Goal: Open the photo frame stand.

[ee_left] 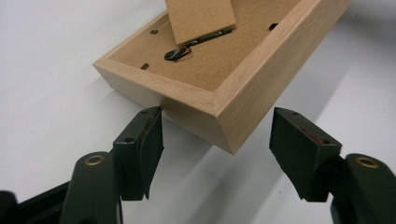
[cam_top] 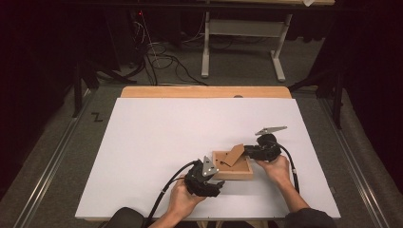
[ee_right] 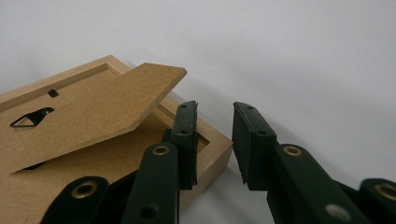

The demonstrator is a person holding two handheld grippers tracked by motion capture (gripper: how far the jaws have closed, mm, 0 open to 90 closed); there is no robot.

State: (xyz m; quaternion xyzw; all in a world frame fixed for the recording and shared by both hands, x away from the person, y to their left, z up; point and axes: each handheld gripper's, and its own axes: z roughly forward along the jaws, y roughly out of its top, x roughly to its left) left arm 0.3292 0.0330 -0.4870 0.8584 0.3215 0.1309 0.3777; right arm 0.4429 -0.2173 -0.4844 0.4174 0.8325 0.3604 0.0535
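Clamps the right gripper (cam_top: 248, 153) shut on the right-hand rim of the wooden picture frame (cam_top: 233, 176), one jaw inside the recess and the other outside the wall. Holds the left gripper (cam_top: 219, 185) wide open astride the frame's near left corner, one pad close against the wood but gripping nothing. Keeps the frame back-up near the front of the white table (cam_top: 190, 128), with its fibreboard stand flap (cam_top: 234, 154) tilted up off the backing
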